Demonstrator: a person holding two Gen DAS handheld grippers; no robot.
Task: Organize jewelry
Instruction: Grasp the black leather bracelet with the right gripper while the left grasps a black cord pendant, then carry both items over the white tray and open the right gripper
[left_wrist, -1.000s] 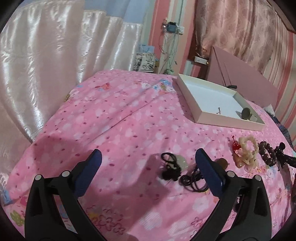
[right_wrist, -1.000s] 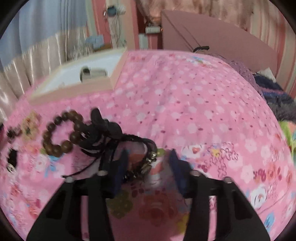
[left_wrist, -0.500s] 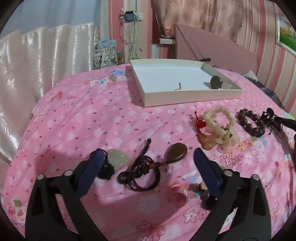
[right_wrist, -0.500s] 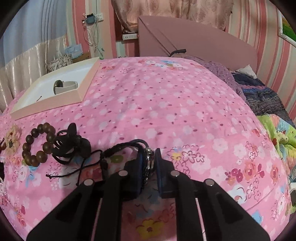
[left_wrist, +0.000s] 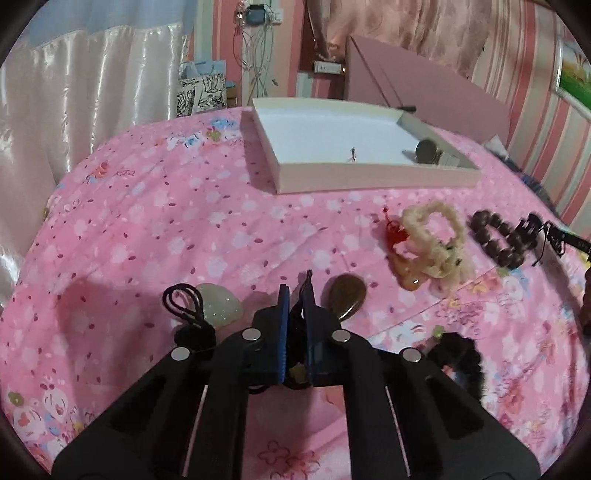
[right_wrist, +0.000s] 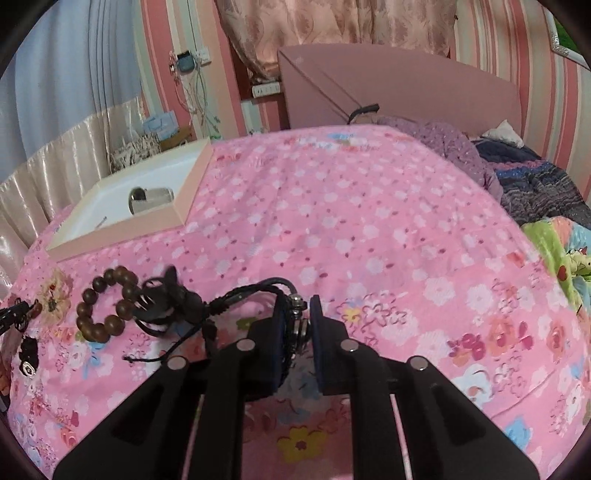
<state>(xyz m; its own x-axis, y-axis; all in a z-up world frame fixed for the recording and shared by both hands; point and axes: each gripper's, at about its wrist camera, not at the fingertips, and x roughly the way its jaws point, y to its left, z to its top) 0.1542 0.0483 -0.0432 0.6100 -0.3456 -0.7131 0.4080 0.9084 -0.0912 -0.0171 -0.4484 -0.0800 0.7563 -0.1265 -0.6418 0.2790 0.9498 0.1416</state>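
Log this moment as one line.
left hand-held gripper: shut on brown pendant cord | right hand-held gripper: shut on black bracelet | tray: watch inside

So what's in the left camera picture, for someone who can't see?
The left gripper is shut on a dark cord on a pink bedspread, between a pale stone and a brown stone. Behind lie bracelets and a tray.
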